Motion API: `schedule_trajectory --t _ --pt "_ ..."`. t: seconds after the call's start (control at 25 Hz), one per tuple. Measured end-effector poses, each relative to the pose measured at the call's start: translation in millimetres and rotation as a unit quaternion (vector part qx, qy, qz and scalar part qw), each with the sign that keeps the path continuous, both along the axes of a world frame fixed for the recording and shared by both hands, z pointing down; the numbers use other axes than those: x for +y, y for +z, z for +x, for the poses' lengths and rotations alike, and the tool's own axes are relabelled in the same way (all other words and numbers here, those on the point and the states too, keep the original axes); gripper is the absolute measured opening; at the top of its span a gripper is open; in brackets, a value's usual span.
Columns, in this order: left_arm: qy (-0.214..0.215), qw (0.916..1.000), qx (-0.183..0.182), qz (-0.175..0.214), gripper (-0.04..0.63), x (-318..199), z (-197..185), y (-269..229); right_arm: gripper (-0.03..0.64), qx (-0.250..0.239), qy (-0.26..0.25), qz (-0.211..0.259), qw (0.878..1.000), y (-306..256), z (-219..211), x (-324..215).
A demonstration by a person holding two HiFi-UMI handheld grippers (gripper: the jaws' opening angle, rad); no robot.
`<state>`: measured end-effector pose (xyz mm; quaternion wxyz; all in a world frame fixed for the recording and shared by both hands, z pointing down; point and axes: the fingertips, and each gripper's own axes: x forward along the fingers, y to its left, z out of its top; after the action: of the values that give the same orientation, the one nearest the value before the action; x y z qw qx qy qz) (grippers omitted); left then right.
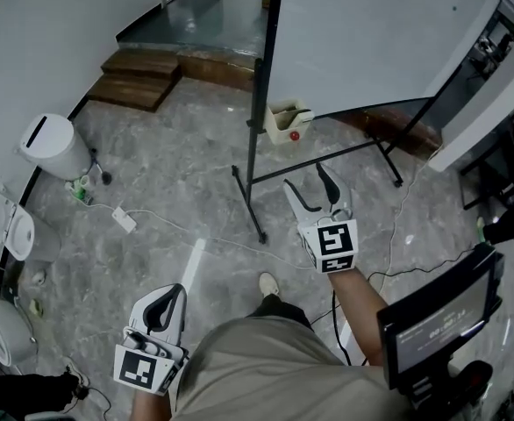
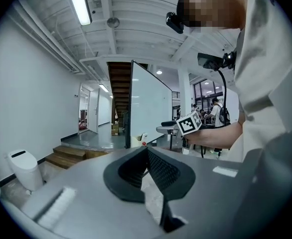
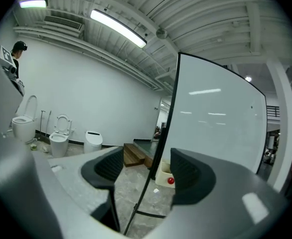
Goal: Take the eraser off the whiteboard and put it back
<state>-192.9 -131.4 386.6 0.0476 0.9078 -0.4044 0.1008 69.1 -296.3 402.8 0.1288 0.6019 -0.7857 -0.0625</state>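
Observation:
The whiteboard (image 1: pixel 371 38) stands on a black frame ahead of me, and its face looks blank. At its lower left corner sits a cream block with a red spot (image 1: pixel 288 123), probably the eraser; it also shows between the right jaws, farther off (image 3: pixel 167 177). My right gripper (image 1: pixel 307 178) is open and empty, held out toward that corner with floor still between them (image 3: pixel 146 169). My left gripper (image 1: pixel 169 295) hangs low by my hip, shut on nothing (image 2: pixel 147 152). The right gripper's marker cube (image 2: pixel 188 124) shows in the left gripper view.
The whiteboard stand's black foot (image 1: pixel 248 202) reaches toward me across the marble floor. Wooden steps (image 1: pixel 139 77) lie beyond it, and white toilets (image 1: pixel 53 146) line the left wall. A power strip with its cable (image 1: pixel 124 219) lies on the floor. A screen on a stand (image 1: pixel 441 318) is at my right.

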Motion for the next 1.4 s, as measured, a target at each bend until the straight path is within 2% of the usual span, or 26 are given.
schedule_trajectory --t 0.36,0.68,0.88,1.08,1.28,1.4 --pt "0.054 0.9984 0.015 -0.01 0.008 84 -21 9 0.295 -0.013 -0.033 -0.035 0.999 -4 -59 152" --pt "0.086 0.9958 0.031 0.006 0.008 141 -3 -2 0.293 -0.013 -0.068 -0.051 0.996 -13 -75 265" --pt "0.111 0.9933 0.029 0.009 0.006 183 34 -5 0.293 -0.014 -0.065 -0.054 0.996 -15 -50 332" --pt "0.13 0.991 0.028 0.018 0.008 228 87 -13 0.293 -0.027 -0.061 -0.053 0.996 -25 -8 398" --pt "0.16 0.9866 0.02 0.022 0.008 293 148 -22 0.293 -0.033 -0.046 -0.042 0.998 -36 44 472" --pt "0.162 0.9862 0.019 0.03 0.008 334 170 -31 0.293 -0.038 -0.042 -0.042 0.998 -39 68 516"
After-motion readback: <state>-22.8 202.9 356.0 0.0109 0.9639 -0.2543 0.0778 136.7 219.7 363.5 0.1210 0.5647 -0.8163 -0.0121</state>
